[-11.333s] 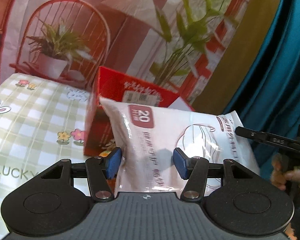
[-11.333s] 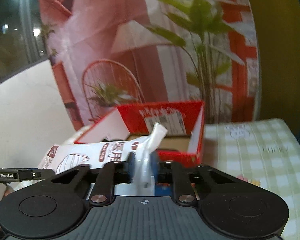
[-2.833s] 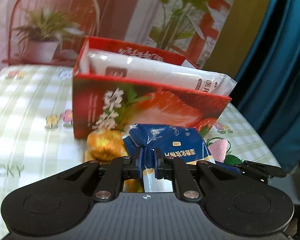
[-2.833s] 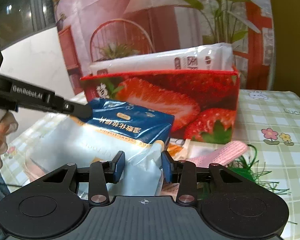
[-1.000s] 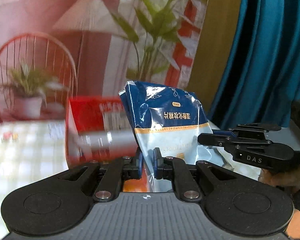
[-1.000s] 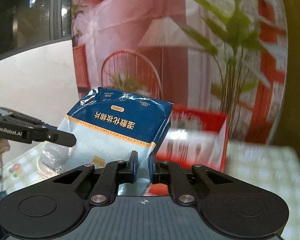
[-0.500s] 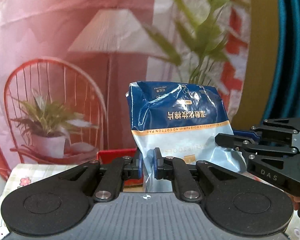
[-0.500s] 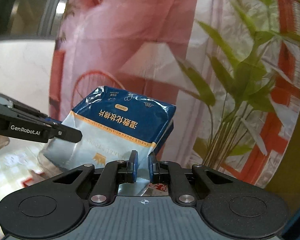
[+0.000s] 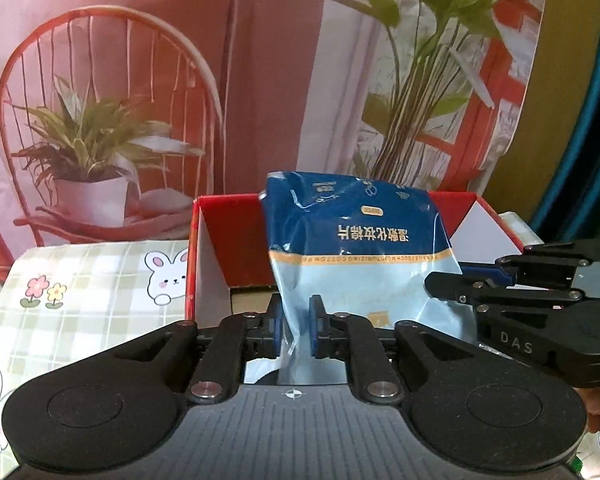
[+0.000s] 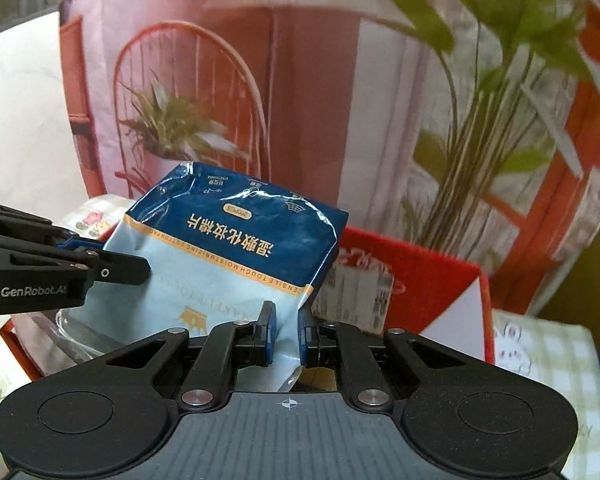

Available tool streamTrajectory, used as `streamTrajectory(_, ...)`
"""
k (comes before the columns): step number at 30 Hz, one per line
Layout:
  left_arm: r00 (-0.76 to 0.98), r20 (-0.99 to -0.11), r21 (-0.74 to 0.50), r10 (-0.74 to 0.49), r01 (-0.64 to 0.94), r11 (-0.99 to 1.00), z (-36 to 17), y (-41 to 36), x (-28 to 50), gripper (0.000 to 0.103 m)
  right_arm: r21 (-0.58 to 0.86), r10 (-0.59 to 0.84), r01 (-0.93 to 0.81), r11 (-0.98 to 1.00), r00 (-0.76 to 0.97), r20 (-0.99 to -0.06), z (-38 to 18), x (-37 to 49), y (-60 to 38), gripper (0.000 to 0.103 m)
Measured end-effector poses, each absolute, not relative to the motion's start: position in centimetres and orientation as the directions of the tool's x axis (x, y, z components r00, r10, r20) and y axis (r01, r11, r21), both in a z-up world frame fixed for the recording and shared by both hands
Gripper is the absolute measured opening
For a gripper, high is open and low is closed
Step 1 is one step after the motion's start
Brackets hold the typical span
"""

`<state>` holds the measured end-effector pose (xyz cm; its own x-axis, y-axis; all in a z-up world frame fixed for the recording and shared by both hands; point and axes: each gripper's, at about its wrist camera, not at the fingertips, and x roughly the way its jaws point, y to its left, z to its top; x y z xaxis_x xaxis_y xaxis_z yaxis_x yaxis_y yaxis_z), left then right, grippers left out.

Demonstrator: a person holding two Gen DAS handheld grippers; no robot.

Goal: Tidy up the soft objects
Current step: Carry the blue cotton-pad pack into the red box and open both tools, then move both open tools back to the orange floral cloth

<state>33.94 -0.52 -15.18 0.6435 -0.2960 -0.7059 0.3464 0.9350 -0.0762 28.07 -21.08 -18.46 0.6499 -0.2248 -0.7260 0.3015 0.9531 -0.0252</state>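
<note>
1. Compared with a second ago, both grippers have come down and forward, so the blue cotton pad pack (image 9: 356,248) now hangs right over the open red box (image 9: 228,204) instead of up against the backdrop.
2. Left gripper (image 9: 295,330): its blue pads are on either side of the pack's pale lower edge, with the film still pinched between them, but the jaws are opening, so the gap is narrow and loosening.
3. Right gripper (image 10: 286,334) is clamped tight on the pack's other bottom corner, with crumpled film squeezed between the pads.
4. The pack is upside down (the print reads inverted), dark blue end on the far side, pale end near the grippers, tilted a bit.
5. From the left wrist view, the right gripper shows at the right edge, reaching into the pack's side. From the right wrist view, the left one comes in from the left the same way.
6. The box sits on a green checked tablecloth (image 9: 80,320) with bunnies and flowers. Its white inner walls show, and something clear and plastic-looking lies inside it at the near left in the right wrist view, can't tell what.
7. Behind it all is a printed backdrop (image 9: 260,80) with a red chair, a potted plant and a lamp.
</note>
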Motion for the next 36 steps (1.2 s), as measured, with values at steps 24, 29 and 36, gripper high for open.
streamTrajectory(24, 0.732, -0.599, -0.067, -0.323, 0.357, 0.932, -11.3, 2.7, 22.5, 0.063, -0.028, -0.304, 0.348, 0.937, 0.774, -0.556, -15.5, 18.3, -14.9, 0.071)
streamTrajectory(29, 0.717, -0.613, -0.084, -0.334, 0.361, 0.929, -13.0, 3.1, 20.0, 0.063, 0.025, -0.295, 0.366, 0.930, 0.787, -0.542, -16.5, 14.6, -13.1, 0.070)
streamTrajectory(36, 0.664, -0.671, -0.126, -0.330, 0.336, 0.933, -16.7, 3.4, 19.0, 0.058, 0.047, -0.262, 0.359, 0.932, 0.758, -0.598, -19.9, 11.0, -10.6, 0.068)
